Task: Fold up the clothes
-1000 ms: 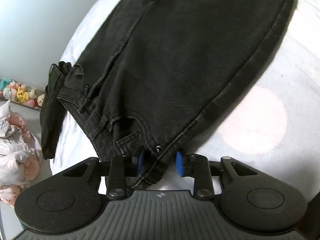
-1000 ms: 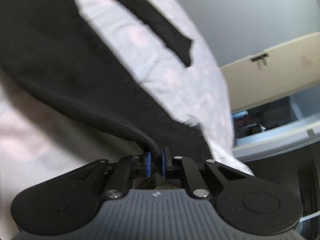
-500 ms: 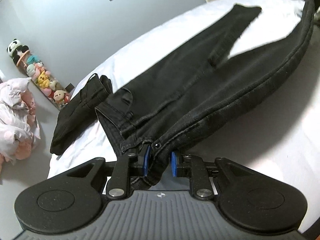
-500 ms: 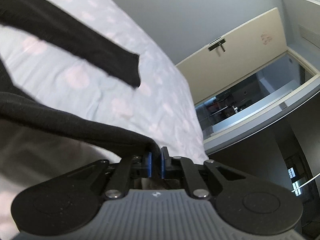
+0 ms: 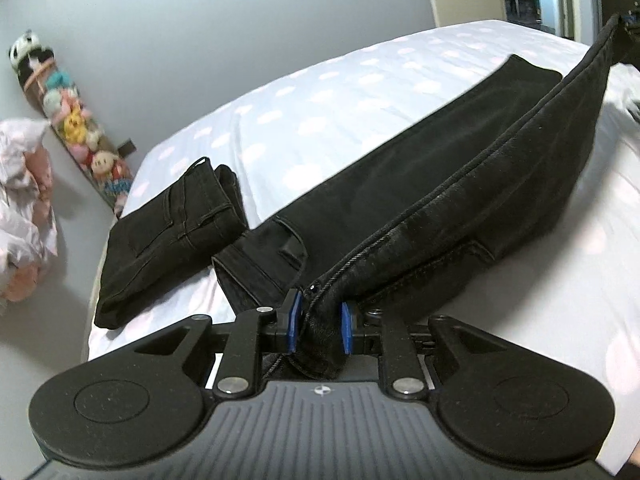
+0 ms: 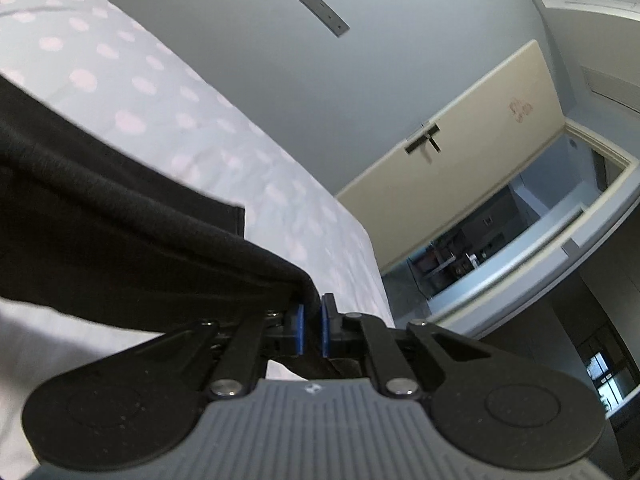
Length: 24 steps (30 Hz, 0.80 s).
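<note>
Both grippers had risen, lifting the jeans' (image 5: 460, 184) near leg off the bed (image 5: 320, 92). Left gripper (image 5: 319, 329) clamped the waistband; right gripper (image 6: 311, 329) pinched the hem. Ahead lay the other leg, flat; ahead-left of the left gripper, folded jeans (image 5: 172, 232).

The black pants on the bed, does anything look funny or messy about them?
Nothing looks wrong. The black pants are mid-fold: the left claw grips the waist end and the right claw the leg end, lifting one leg over the other. A second folded pair lies neatly on the dotted sheet.
</note>
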Each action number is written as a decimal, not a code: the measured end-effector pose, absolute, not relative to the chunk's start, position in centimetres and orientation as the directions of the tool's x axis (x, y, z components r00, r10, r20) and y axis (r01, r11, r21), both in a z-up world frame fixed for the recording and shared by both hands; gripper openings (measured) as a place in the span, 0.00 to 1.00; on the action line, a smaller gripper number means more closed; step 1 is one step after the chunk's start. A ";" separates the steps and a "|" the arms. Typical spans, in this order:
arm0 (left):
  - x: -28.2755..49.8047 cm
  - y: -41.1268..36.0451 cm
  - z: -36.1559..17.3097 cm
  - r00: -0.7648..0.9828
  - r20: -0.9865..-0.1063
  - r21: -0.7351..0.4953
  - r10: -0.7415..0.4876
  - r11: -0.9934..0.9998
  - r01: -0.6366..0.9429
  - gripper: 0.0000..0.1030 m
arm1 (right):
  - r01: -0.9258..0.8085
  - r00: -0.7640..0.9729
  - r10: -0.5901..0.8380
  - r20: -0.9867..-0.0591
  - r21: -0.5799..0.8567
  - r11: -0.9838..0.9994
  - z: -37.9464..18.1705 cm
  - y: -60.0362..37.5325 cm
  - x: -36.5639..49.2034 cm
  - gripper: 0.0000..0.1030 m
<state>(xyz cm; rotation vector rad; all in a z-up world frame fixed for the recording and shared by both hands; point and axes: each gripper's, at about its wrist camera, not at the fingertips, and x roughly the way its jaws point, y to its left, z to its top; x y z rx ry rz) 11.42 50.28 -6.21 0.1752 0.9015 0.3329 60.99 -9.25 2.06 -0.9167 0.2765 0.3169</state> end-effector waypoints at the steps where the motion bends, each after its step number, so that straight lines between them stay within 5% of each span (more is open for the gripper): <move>1: 12.4 51.1 -6.1 0.561 -0.748 0.284 0.355 0.935 -0.213 0.23 | -0.390 0.916 0.157 -0.368 -0.731 0.560 2.1 -8.2 62.1 0.08; 10: 22.7 57.9 -9.0 0.425 -0.823 0.310 0.377 0.925 -0.221 0.23 | -0.480 0.861 0.120 -0.494 -0.714 0.510 -2.2 2.1 73.0 0.08; 21: 29.3 63.3 -17.1 0.355 -0.851 0.321 0.388 0.918 -0.233 0.24 | -0.501 0.854 0.085 -0.513 -0.767 0.401 -9.8 12.5 80.9 0.10; 24: 28.9 63.3 -17.8 0.396 -0.818 0.342 0.417 0.906 -0.250 0.35 | -0.503 0.852 0.083 -0.518 -0.762 0.407 -11.1 13.7 81.9 0.10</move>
